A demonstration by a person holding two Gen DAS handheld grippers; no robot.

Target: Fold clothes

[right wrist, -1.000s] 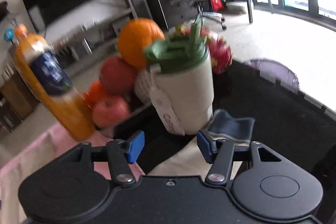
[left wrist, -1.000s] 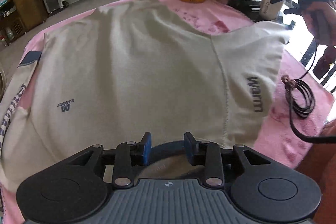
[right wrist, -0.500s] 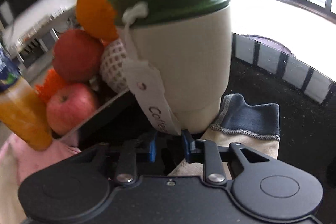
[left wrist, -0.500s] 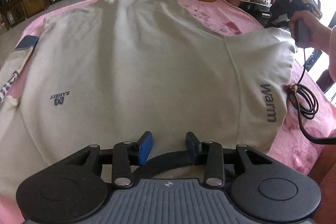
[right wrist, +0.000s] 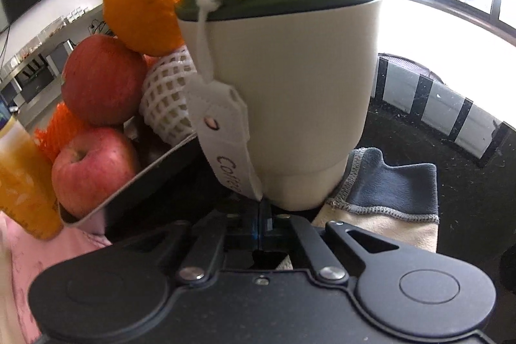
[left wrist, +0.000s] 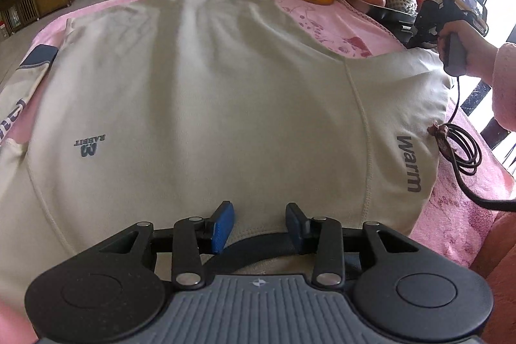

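Our left hand-held gripper (left wrist: 259, 223) hangs with its fingers apart over the collar of the cream sweatshirt (left wrist: 206, 92), printed "RABBIT" and "warm". Beyond the sweatshirt's sleeve cuff (right wrist: 391, 182), our right hand-held gripper (right wrist: 262, 223) is clenched empty beneath the "Coffee" cup (right wrist: 290, 92).

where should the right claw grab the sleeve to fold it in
Take the sleeve at its dark cuff, coming from the table's outer edge. The cuff lies flat with its free end pointing outward beside the cup, so that end lifts cleanly without bumping the cup.
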